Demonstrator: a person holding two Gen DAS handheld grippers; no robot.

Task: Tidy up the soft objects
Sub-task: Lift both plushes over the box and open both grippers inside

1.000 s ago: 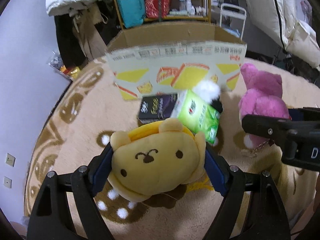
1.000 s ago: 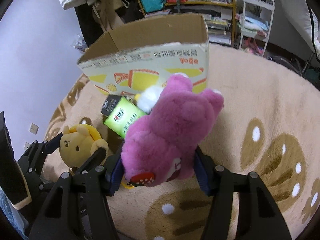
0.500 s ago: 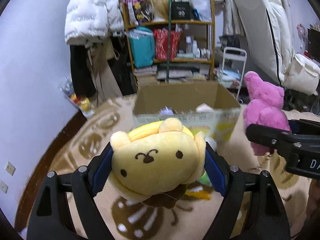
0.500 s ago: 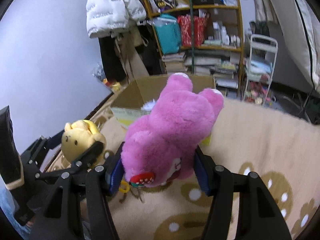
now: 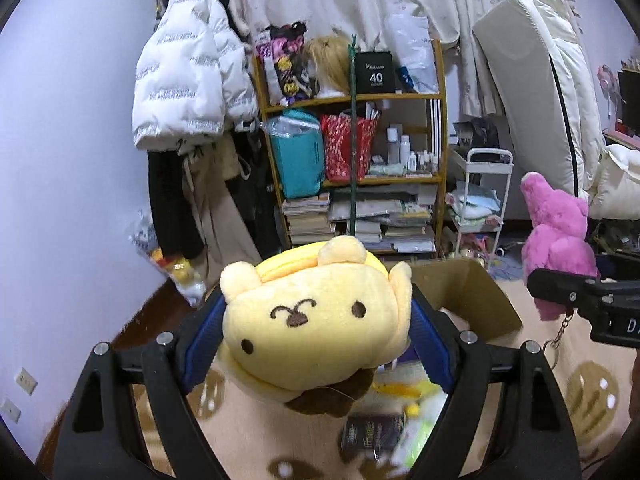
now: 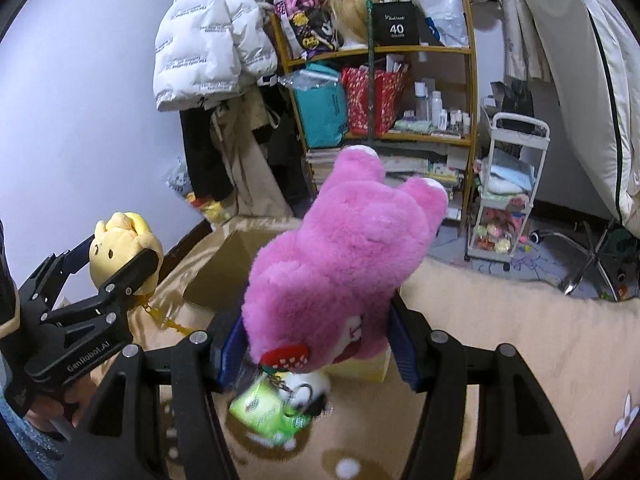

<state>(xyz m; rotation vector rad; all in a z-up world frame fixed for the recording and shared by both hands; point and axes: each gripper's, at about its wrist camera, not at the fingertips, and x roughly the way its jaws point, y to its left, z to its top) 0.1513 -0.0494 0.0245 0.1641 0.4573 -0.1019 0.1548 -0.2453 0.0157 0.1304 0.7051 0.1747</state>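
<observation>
My left gripper is shut on a yellow plush dog and holds it high above the rug; it also shows in the right wrist view. My right gripper is shut on a pink plush bear, seen at the right of the left wrist view. An open cardboard box stands below and ahead, its opening partly hidden by both toys. A green tissue pack, a white plush and a black box lie on the rug below.
A beige patterned rug covers the floor. A cluttered wooden shelf stands at the back, with a white jacket hanging at its left and a white trolley at its right. A wall is on the left.
Both grippers have risen with their toys; the views tilted up from the rug to the shelf. The cardboard box and floor items now sit lower in both views.
</observation>
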